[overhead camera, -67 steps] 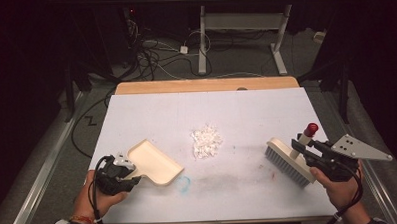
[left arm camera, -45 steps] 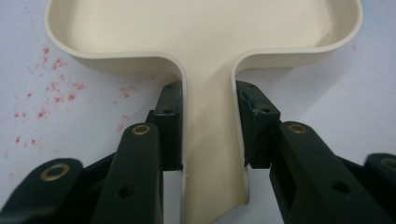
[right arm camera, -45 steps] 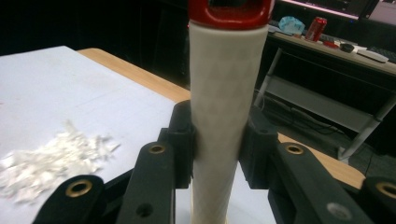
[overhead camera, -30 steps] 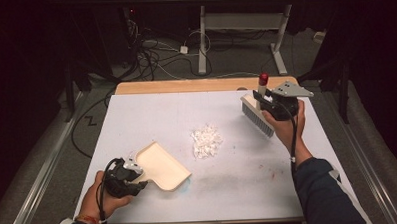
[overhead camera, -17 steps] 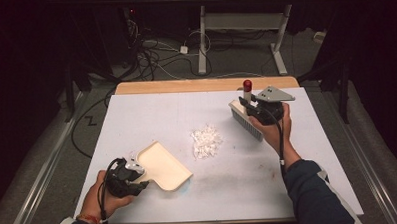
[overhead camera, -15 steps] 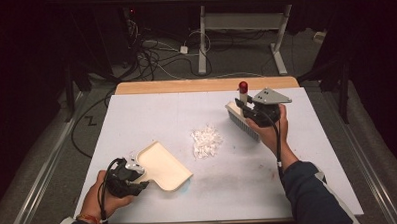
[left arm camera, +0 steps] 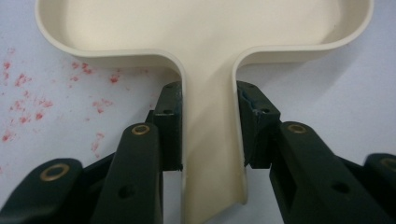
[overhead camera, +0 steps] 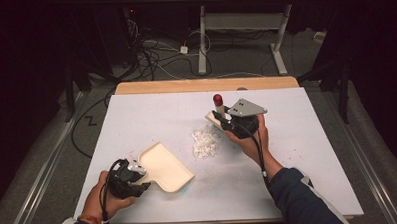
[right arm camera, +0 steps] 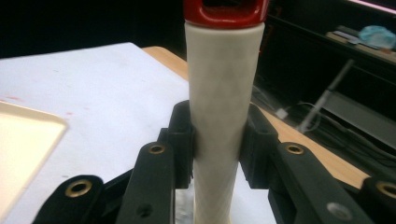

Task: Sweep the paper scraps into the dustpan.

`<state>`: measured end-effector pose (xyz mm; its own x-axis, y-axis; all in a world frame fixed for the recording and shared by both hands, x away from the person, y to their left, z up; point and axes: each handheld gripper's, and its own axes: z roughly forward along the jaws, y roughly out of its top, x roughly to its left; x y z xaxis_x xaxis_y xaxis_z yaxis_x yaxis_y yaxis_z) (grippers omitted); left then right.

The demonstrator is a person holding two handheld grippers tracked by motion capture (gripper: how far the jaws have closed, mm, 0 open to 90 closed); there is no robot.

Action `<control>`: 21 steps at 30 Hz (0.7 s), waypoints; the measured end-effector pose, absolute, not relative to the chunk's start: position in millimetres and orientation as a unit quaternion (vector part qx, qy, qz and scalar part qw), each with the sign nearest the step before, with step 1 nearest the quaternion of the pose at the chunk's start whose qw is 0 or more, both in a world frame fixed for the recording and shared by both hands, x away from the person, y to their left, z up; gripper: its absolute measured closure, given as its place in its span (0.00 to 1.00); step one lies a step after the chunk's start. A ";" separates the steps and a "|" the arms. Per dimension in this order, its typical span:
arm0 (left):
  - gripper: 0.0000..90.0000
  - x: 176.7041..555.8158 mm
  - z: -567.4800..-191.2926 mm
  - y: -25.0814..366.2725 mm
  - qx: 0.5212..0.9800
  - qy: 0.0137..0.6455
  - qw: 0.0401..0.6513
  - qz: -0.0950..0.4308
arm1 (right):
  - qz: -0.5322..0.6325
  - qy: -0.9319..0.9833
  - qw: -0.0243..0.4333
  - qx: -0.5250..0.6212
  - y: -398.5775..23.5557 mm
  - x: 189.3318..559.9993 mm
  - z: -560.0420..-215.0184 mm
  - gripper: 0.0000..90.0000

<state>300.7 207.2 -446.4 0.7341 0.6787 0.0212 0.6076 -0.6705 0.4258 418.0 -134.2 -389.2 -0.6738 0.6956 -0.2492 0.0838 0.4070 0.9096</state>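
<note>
At the left of the high view, near the front edge of the white desk [overhead camera: 136,114], the person's left hand [overhead camera: 102,195] holds the left tool [overhead camera: 133,175], which is clamped on the handle of a cream dustpan [overhead camera: 163,166]. In the left gripper view the two black jaws press on either side of that narrow handle [left arm camera: 210,154], and the pan's shallow tray spreads out beyond them, lying flat on the desk with its open edge pointing away from the hand. Small red specks [left arm camera: 28,107] dot the white surface just beside the pan on that view's left.

Near the middle of the desk sits a small heap of white crumbs [overhead camera: 205,142] — apart from the dustpan, a little beyond and to the right of its open edge.

Just right of the heap, the right hand [overhead camera: 247,140] holds the right tool [overhead camera: 226,118], which carries a grey three-cornered plate [overhead camera: 246,108] on top. It grips a brush [overhead camera: 217,111] by its pale handle, which stands close to upright and ends in a red cap [overhead camera: 218,98]. In the right gripper view the jaws close on both sides of the white handle [right arm camera: 222,116] — the red cap at the top, the edge of the dustpan [right arm camera: 23,154] at the far left. The brush head lies at the heap's right edge; whether the bristles touch the crumbs cannot be told
</note>
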 end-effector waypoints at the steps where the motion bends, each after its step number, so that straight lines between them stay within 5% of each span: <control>1: 0.70 300.7 -446.6 206.5 0.910 0.353 0.199 0.089 | 0.482 0.779 0.317 0.246 -131.8 416.0 -388.3 0.78; 9: 0.70 300.7 -447.0 204.4 0.910 0.354 0.196 0.089 | 0.481 0.776 0.332 0.238 -127.9 408.5 -377.0 0.78; 21: 0.70 303.7 -449.3 203.6 0.910 0.354 0.200 0.085 | 0.490 0.754 0.357 0.253 -138.6 445.9 -364.2 0.78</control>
